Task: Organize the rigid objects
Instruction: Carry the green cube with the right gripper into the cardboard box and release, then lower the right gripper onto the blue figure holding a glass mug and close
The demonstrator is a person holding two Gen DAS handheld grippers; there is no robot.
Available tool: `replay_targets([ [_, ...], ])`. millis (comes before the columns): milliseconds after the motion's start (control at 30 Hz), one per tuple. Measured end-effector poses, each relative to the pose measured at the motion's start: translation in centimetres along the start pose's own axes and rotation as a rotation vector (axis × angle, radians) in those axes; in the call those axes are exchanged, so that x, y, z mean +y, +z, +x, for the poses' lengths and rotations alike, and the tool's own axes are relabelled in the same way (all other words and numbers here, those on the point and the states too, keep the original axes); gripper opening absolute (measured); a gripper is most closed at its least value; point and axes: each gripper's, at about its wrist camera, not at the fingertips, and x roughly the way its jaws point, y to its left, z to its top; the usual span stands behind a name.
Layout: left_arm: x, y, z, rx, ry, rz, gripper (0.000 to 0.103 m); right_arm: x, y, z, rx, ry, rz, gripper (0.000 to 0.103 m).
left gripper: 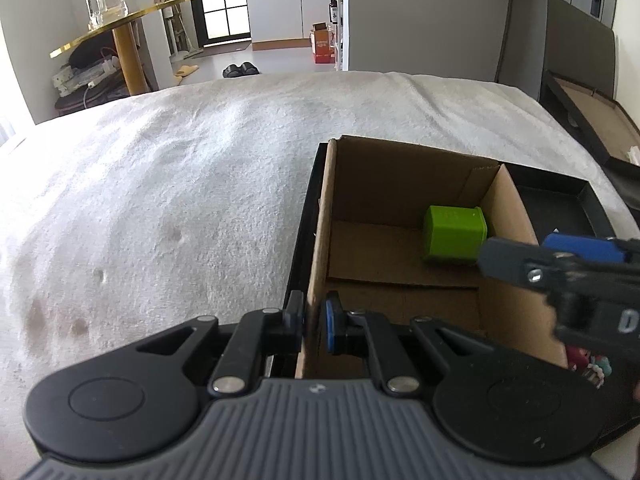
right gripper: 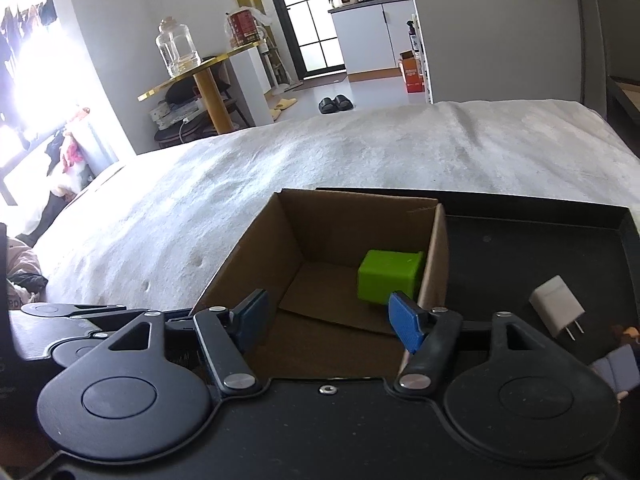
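A brown cardboard box (left gripper: 320,216) stands inside a black tray (left gripper: 584,204) on a white bedspread. A green block (left gripper: 454,234) lies at the box's far right corner; it also shows in the right wrist view (right gripper: 388,276). My left gripper (left gripper: 314,322) is shut on the box's left wall, one finger outside, one inside. My right gripper (right gripper: 332,320) is open and empty above the box (right gripper: 244,252), and shows in the left wrist view (left gripper: 560,256). A white plug adapter (right gripper: 558,310) lies on the tray (right gripper: 520,248) to the right of the box.
A small colourful figure (left gripper: 592,364) lies in the tray at the right; it shows partly in the right wrist view (right gripper: 624,356). The white bedspread (left gripper: 160,200) spreads left and beyond. A gold side table (right gripper: 208,76) with a glass jar stands off the bed.
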Motion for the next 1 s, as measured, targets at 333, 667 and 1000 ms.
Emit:
replay_targets([
  [333,-1.1,0.2,0.0,0.022,0.045,0.031,0.010,-2.7,0.3,-2.6,-0.040,-0.022,0.040,0.066],
  [667,-2.2,0.4,-0.4,0.026,0.079,0.063,0.055,-6.3,-0.7,-4.1,-0.041,-0.082,0.104,0.066],
  [1000,-3.9,0.7,-0.3,0.032,0.123,0.120,0.076,-10.0,-2.7,-4.8,-0.009,-0.152,0.183,0.071],
])
